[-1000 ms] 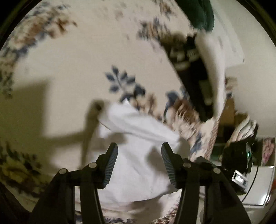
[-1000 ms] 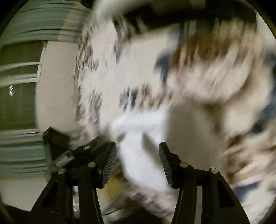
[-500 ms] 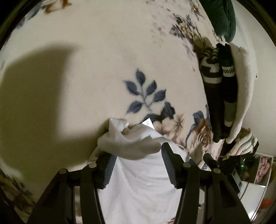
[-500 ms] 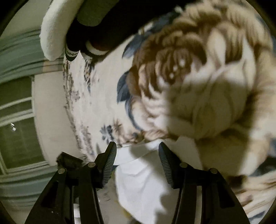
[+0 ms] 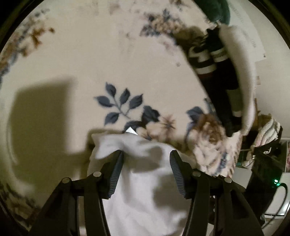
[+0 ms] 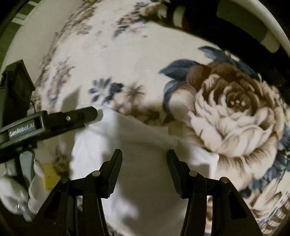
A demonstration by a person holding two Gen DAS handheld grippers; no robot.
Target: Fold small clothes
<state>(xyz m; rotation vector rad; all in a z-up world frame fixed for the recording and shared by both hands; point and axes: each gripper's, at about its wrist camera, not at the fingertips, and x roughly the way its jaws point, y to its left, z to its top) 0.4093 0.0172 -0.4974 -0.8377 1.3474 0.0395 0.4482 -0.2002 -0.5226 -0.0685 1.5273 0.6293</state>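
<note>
A white garment lies on a cream floral blanket. Its far edge is bunched into a loose fold. My left gripper is open just above that edge, and the fold lies against the tip of its left finger. In the right wrist view the same garment spreads under my right gripper, which is open with only flat cloth below. There the left gripper comes in side-on from the left, its tip at the garment's far left corner.
Dark striped clothes and a white fluffy piece lie along the blanket's right edge, with a dark green item beyond. A black device with a green light stands off the bed. White cloth and something yellow lie at lower left.
The garment's far edge has been pushed up into a bunched fold at the left gripper. The right gripper has swung and rolled across the blanket and now hangs over the garment beside the left one.
</note>
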